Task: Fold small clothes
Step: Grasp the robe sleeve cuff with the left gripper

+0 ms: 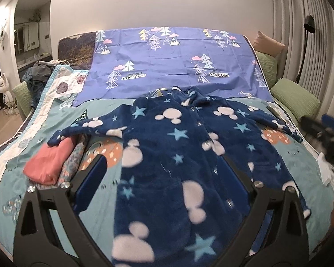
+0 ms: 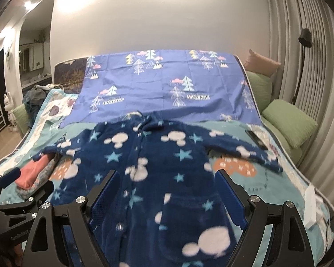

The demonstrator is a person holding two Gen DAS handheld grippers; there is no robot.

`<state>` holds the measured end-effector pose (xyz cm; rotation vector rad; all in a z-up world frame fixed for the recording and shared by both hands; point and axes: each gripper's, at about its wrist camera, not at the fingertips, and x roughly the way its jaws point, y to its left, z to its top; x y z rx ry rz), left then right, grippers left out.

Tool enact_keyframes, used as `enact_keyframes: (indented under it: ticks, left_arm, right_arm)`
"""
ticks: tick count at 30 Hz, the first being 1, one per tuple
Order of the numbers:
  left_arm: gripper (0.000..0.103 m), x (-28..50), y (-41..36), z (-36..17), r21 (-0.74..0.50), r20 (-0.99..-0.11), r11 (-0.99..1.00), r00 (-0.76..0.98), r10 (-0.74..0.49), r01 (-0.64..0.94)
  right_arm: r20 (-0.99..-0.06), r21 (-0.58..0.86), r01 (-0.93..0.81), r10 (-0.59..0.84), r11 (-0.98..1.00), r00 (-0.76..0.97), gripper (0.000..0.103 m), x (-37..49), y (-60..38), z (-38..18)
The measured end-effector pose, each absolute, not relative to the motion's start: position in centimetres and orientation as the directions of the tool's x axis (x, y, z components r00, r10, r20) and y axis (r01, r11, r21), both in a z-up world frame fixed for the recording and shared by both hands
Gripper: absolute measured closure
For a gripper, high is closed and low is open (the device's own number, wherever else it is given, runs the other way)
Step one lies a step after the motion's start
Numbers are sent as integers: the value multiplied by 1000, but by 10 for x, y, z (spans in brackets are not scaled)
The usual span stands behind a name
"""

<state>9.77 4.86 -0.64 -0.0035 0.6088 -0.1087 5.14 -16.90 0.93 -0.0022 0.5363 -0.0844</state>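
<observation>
We see the bed [image 1: 15, 155] first, covered by a teal quilt [image 1: 104, 111] with orange patches, and across its far half a blue sheet [image 1: 167, 66] printed with white trees and the word VINTAGE. On the quilt, spread flat with its front up, lies the dark blue fleece robe [image 1: 167, 155] (pale mouse-head shapes and light blue stars all over it), its collar touching the near edge of the sheet and both sleeves stretched out to the sides. Green pillows [image 1: 296, 98] sit along the right side of the bed, with a tan cushion [image 1: 267, 42] behind them near the ribbed wall. At the far left corner we make out a heap of grey and blue clothes [image 1: 40, 71]. Under the end of the robe's left sleeve sits a folded pink garment [image 1: 49, 162], touching a folded patterned one [image 1: 74, 158] just beside it. Our left gripper [image 1: 167, 166] hangs over the lower part of the robe with its jaws spread wide and nothing pinched between them; the cloth only shows in the gap. Our right gripper [image 2: 169, 178] hangs the same way over the robe's right half, jaws wide apart and gripping nothing. A small white box [image 2: 310, 207] rests near the right edge of the quilt.
</observation>
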Motion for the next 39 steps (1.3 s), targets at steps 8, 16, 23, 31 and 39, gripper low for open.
enact_keyframes:
  ticks: [8, 16, 23, 31, 39]
  left_arm:
    - [8, 216, 156, -7, -218, -676, 968, 735, -56, -127]
    - [25, 304, 268, -106, -345, -809, 825, 587, -20, -447]
    - [24, 361, 298, -157, -428, -838, 682, 543, -55, -592]
    - [57, 391, 330, -184, -457, -854, 553, 517, -54, -697]
    - [89, 398, 291, -108, -419, -773, 691, 631, 69, -589]
  right_arm:
    - [-499, -41, 77, -87, 996, 862, 15, 119, -186, 45]
    - [-671, -37, -34, 0, 999, 742, 15, 180, -178, -32]
    - [-757, 26, -15, 30, 1000, 652, 15, 234, -183, -88]
    - [-772, 36, -54, 62, 998, 633, 15, 271, -183, -102]
    - [-775, 136, -22, 120, 990, 620, 15, 302, -197, -97]
